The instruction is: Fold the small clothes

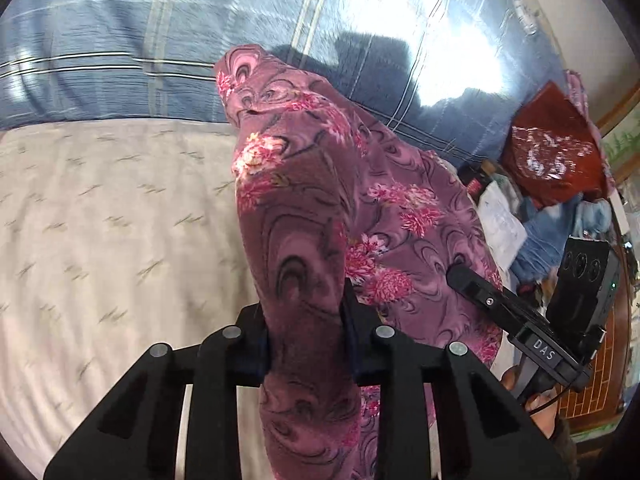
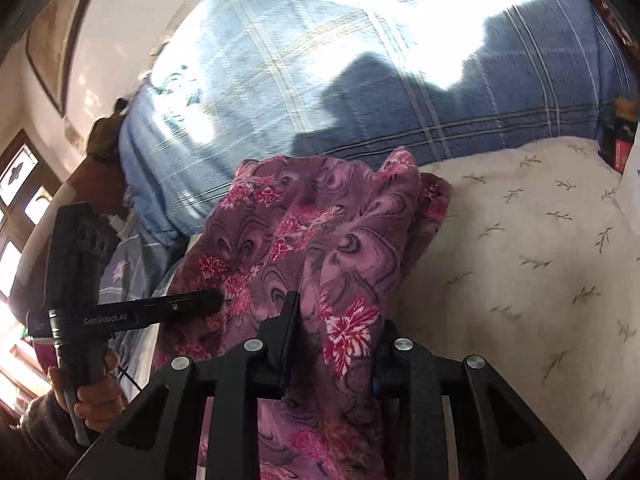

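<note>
A purple garment with pink flowers [image 1: 320, 184] hangs lifted above the bed, held by both grippers. My left gripper [image 1: 306, 320] is shut on a bunched edge of it, the cloth draping over and between the fingers. My right gripper [image 2: 336, 328] is shut on another edge of the same garment [image 2: 312, 232]. The right gripper also shows in the left wrist view [image 1: 460, 274], pinching the cloth's right side. The left gripper shows in the right wrist view [image 2: 214, 300], at the cloth's left side. The fingertips are partly hidden by fabric.
A cream sheet with a leaf print [image 1: 100, 220] covers the bed below. A blue plaid blanket [image 1: 200, 40] lies beyond it, sunlit in patches. A red patterned bundle [image 1: 552, 152], blue clothes and papers [image 1: 500, 224] sit at the right. Windows [image 2: 20, 184] at the far left.
</note>
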A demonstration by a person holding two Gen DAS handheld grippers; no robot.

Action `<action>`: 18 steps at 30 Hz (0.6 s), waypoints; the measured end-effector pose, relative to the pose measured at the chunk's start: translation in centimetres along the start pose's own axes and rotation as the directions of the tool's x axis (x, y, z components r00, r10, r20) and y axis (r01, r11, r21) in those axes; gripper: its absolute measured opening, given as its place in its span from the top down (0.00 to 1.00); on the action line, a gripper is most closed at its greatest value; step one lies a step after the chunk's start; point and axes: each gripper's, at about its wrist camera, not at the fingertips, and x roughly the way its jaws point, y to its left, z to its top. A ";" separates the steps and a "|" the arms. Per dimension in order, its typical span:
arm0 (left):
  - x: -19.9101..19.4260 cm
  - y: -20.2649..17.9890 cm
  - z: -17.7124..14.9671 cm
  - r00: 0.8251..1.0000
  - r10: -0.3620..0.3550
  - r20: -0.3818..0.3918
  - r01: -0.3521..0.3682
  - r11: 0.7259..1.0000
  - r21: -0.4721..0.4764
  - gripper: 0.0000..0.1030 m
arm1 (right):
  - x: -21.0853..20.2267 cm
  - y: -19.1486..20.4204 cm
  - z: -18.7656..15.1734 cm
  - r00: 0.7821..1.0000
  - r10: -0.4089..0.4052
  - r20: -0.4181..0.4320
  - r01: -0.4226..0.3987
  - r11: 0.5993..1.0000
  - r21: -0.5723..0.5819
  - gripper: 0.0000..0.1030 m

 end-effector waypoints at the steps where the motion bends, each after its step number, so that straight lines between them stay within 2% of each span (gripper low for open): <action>1: -1.0 0.4 -0.5 1.000 -0.004 0.005 0.004 1.000 -0.006 0.75 | -0.7 1.2 -0.5 1.000 0.015 0.001 -0.015 1.000 -0.008 0.73; 4: -4.6 2.5 -3.0 1.000 -0.006 0.022 0.007 1.000 -0.021 0.75 | -2.4 4.1 -3.0 0.998 0.053 -0.023 -0.053 0.998 -0.019 0.73; 7: -6.9 4.5 -6.5 0.999 0.025 0.021 -0.024 1.000 -0.017 0.74 | -3.3 6.5 -6.5 0.995 0.084 -0.061 -0.086 0.996 -0.024 0.73; 11: -6.6 8.4 -10.7 0.999 0.037 -0.018 -0.038 0.996 -0.076 0.72 | -2.7 8.8 -10.9 0.990 0.088 -0.106 -0.091 0.995 -0.031 0.72; 13: -5.2 10.9 -12.3 0.995 0.070 -0.068 -0.078 0.989 -0.125 0.65 | -1.0 8.7 -12.8 0.987 0.037 -0.159 -0.044 0.998 -0.038 0.71; 14: -4.5 11.8 -12.8 0.994 0.068 -0.080 -0.079 0.986 -0.149 0.51 | -0.2 8.7 -13.3 0.983 -0.007 -0.182 -0.002 0.999 -0.050 0.67; 15: -4.4 12.6 -13.1 0.996 0.049 -0.075 -0.061 0.984 -0.168 0.44 | 0.3 8.4 -13.7 0.980 -0.035 -0.194 0.024 0.998 -0.056 0.64; 18: -6.5 13.6 -12.9 0.999 0.028 -0.036 -0.034 0.984 -0.175 0.45 | -1.1 7.5 -13.1 0.984 -0.034 -0.176 0.034 0.999 0.000 0.59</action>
